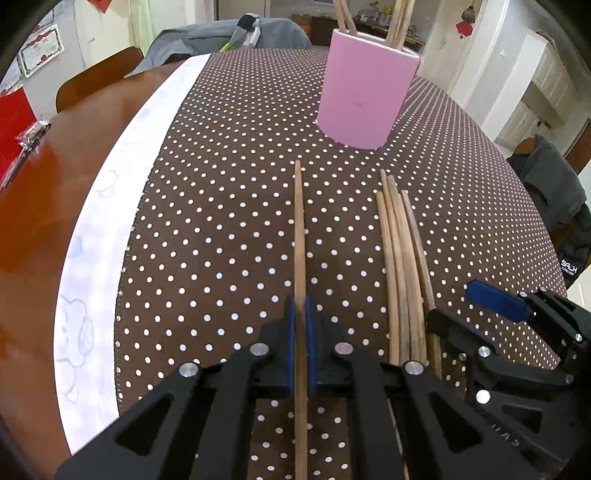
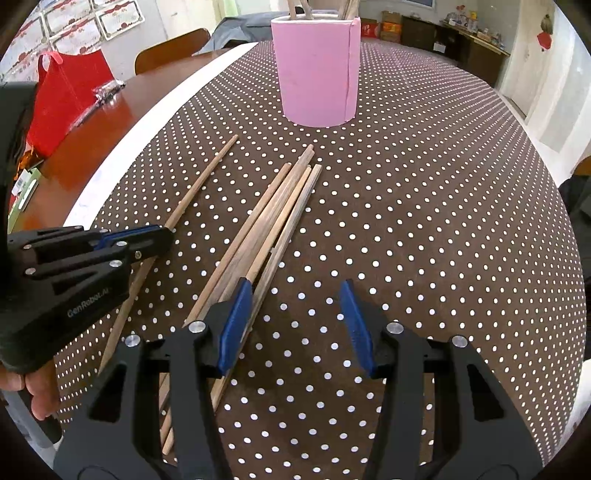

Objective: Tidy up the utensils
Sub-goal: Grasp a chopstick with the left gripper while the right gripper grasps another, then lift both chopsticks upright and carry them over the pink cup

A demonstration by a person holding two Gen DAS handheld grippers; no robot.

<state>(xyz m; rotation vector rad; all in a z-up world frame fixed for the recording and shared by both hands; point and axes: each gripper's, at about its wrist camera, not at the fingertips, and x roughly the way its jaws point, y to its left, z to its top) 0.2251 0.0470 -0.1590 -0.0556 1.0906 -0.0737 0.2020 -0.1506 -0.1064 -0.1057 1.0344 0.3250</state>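
Right, the big brown polka-dot tablecloth (image 1: 229,206) fills nearly everything, laid over a white patterned sheet (image 1: 96,258) and a glossy reddish wooden table (image 1: 33,221), with a wooden chair (image 2: 171,48) and walls of framed certificates (image 2: 74,26) behind. Off to the far left sits a red bag (image 2: 66,99). Upright on the cloth stands the pink holder (image 2: 316,70), several wooden sticks already poking out of its top. Nearer in, a loose bundle of chopsticks (image 2: 273,221) lies flat on the dots, just beside the left finger of the right gripper (image 2: 295,328), whose blue-padded jaws are spread wide with nothing between them. And the left gripper (image 1: 300,350) is clamped tight on a single chopstick (image 1: 299,236), which lies apart from the bundle and points toward the holder.
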